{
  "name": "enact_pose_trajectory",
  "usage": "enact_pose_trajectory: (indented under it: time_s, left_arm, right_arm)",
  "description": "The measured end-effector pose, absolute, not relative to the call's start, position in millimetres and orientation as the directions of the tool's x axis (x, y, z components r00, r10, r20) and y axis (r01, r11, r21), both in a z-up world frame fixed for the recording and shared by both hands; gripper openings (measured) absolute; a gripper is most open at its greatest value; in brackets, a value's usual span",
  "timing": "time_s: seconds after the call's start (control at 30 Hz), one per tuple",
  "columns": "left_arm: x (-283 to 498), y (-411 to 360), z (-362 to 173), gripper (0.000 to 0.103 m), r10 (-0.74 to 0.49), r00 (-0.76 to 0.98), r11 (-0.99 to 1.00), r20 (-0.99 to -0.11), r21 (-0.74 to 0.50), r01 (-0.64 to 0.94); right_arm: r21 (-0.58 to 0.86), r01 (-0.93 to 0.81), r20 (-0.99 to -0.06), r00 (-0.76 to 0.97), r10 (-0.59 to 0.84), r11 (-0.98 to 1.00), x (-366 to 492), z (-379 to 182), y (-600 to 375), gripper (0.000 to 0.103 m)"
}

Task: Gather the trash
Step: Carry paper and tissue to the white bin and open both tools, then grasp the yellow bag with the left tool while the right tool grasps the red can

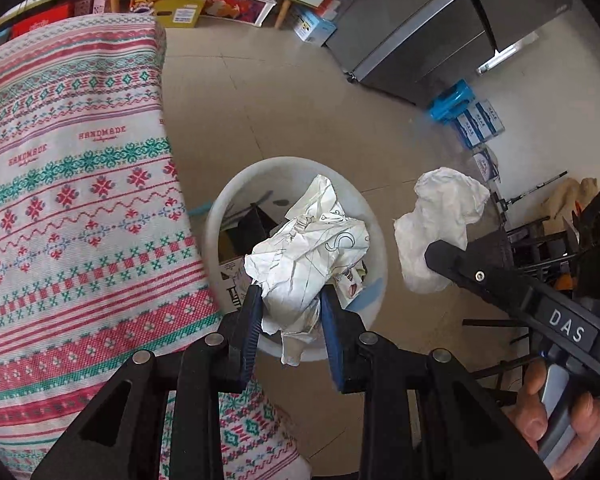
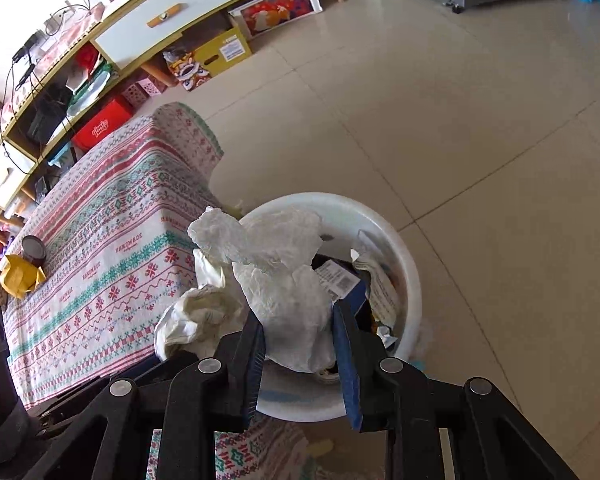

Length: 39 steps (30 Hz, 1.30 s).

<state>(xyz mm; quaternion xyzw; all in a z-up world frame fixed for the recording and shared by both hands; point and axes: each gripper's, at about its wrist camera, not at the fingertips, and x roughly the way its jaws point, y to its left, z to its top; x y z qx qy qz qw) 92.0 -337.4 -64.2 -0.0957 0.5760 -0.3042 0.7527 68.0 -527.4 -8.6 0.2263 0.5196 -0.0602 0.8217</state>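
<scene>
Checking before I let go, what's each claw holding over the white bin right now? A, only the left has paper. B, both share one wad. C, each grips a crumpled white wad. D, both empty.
C: the left claw pinches a printed paper wad and the right claw a plain tissue wad, both above the bin.

The tiled floor (image 2: 480,128) carries a white bin (image 2: 404,264); the patterned-cloth table (image 2: 112,264) bears a yellow wrapper (image 2: 18,278) and dark jar (image 2: 33,250).
</scene>
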Motion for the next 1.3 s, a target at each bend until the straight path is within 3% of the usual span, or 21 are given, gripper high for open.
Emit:
enact_pose_trajectory:
  time_s: [0.3,0.4,0.5,0.87,1.07,1.23,1.3]
  left_arm:
    - [109.2,-359.7,-87.8,0.032,-0.520,0.168,0.832,-0.838,-0.452,0.322]
    - [112.4,-367.5,-94.9,0.039,-0.505,0.159,0.840,-0.848,-0.441,0.315]
    - [118.1,-372.0,-98.9,0.045,-0.492,0.169,0.851,-0.854,-0.431,0.300]
    - [119.7,-346.1,-96.0,0.045,-0.521,0.176,0.840,-0.835,-0.464,0.282]
    - [112.2,-322.1,-85.6,0.045,-0.526,0.198,0.840,-0.827,-0.469,0.273]
    - [118.6,-298.7,-83.0,0.045,-0.500,0.209,0.858,-0.841,-0.448,0.250]
    - [120.2,-282.8,-80.4,0.045,-0.491,0.214,0.865,-0.844,-0.443,0.237]
  right_arm:
    - [0.302,0.336,-0.895,0.423,0.143,0.892,73.8,-17.9,-533.1,0.032]
    - [0.278,0.337,-0.909,0.396,0.132,0.900,77.2,-23.3,-532.7,0.033]
    - [0.242,0.351,-0.924,0.367,0.105,0.904,78.4,-27.2,-532.8,0.042]
    - [0.238,0.348,-0.922,0.374,0.099,0.906,79.1,-23.2,-528.6,0.045]
    - [0.393,0.322,-0.897,0.341,0.282,0.861,83.5,-37.9,-520.7,0.045]
    - [0.268,0.347,-0.958,0.198,0.209,0.899,98.4,-68.5,-506.3,0.045]
    - [0.279,0.356,-0.943,0.279,0.184,0.892,95.7,-49.8,-509.5,0.045]
